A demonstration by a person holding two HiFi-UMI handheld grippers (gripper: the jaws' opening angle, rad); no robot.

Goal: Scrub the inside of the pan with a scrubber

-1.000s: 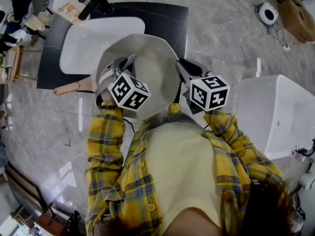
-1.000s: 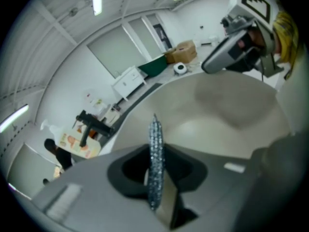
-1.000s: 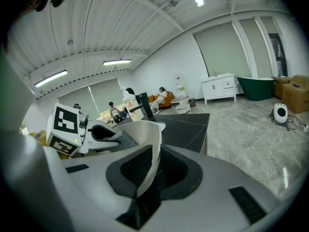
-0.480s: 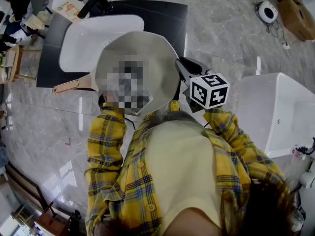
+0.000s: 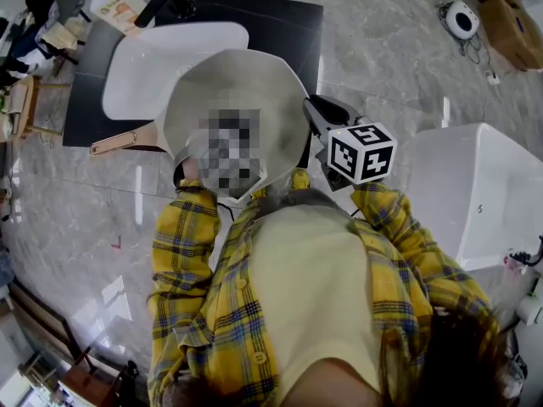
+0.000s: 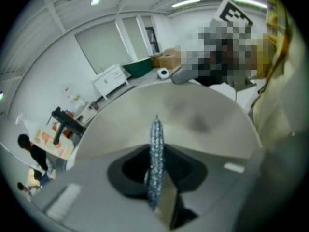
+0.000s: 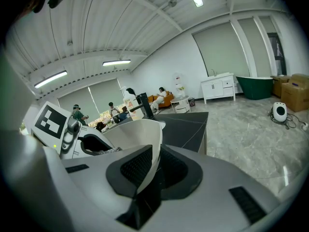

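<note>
Pan (image 5: 254, 91) points its handle (image 5: 123, 141) leftward; scrubber (image 6: 155, 163) shows edge-on.

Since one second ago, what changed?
The pan and right hand-held gripper edged slightly up-frame toward the white basin. Nothing grasped or released: right stays shut on the pan rim, left hand-held gripper on the scrubber. Left's motion is masked in the head view.

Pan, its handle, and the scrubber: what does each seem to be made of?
Pan: probably coated metal, going by the pale grey-beige matte inside and the thin, faceted wall. The type of coating is unclear.
Handle: wood or a wood-look finish, tan and smooth.
Scrubber: likely metal wire or metallic thread, with a silvery, glittering knit texture.
</note>
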